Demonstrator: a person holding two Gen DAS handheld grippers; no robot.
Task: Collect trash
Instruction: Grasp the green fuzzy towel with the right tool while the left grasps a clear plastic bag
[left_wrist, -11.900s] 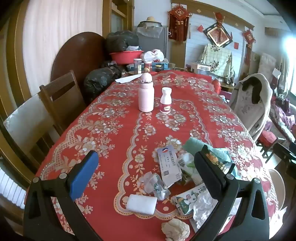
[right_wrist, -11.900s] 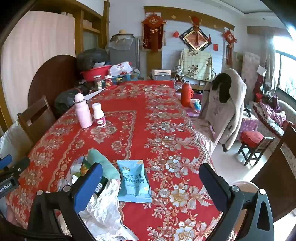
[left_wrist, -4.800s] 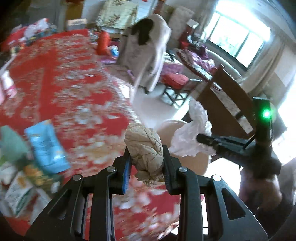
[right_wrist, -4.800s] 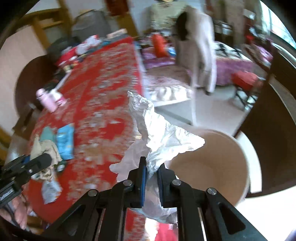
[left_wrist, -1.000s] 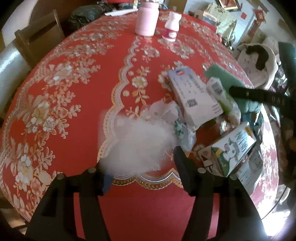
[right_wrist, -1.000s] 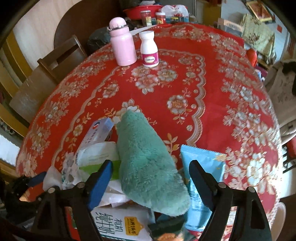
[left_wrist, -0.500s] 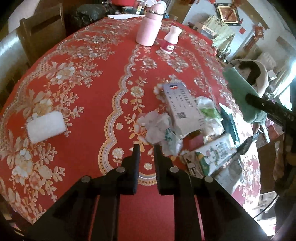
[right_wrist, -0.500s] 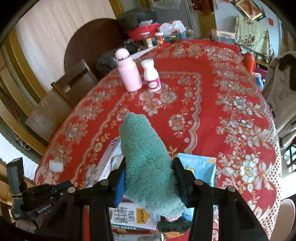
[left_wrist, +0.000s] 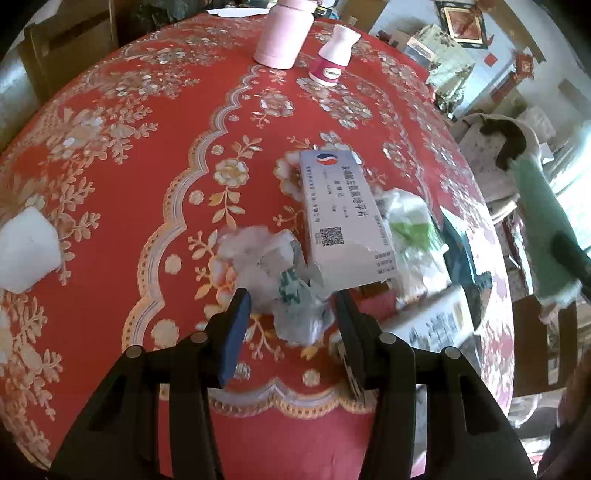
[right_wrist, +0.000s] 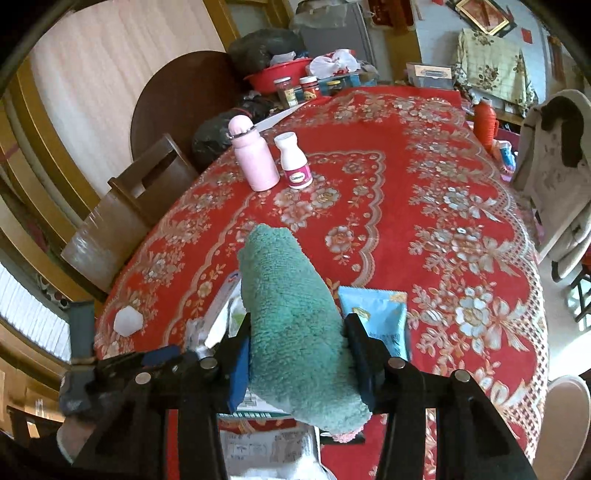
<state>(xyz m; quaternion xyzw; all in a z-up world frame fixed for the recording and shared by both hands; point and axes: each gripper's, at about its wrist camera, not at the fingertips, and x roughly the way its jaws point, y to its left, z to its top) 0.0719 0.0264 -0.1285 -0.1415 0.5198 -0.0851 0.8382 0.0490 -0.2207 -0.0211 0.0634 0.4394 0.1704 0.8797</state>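
My left gripper (left_wrist: 291, 321) is open low over the red tablecloth (left_wrist: 147, 155), its fingers either side of a crumpled clear and green wrapper (left_wrist: 291, 295). A white medicine box (left_wrist: 343, 218) lies just beyond it. A white wad (left_wrist: 26, 254) lies at the left. My right gripper (right_wrist: 299, 350) is shut on a rolled green fluffy towel (right_wrist: 291, 314) and holds it above the table; the towel also shows in the left wrist view (left_wrist: 543, 229). A blue snack bag (right_wrist: 380, 314) lies under the right finger.
A pink flask (right_wrist: 255, 158) and a white bottle (right_wrist: 295, 162) stand mid-table. A milk carton (left_wrist: 432, 321) and green-white wrappers (left_wrist: 410, 225) lie by the box. Wooden chairs (right_wrist: 129, 206) stand left, a draped chair (right_wrist: 554, 155) right. A beige bin (right_wrist: 565, 424) stands on the floor right.
My left gripper has opened and moved forward around the crumpled wrapper. My right gripper has lifted the green towel higher above the table.
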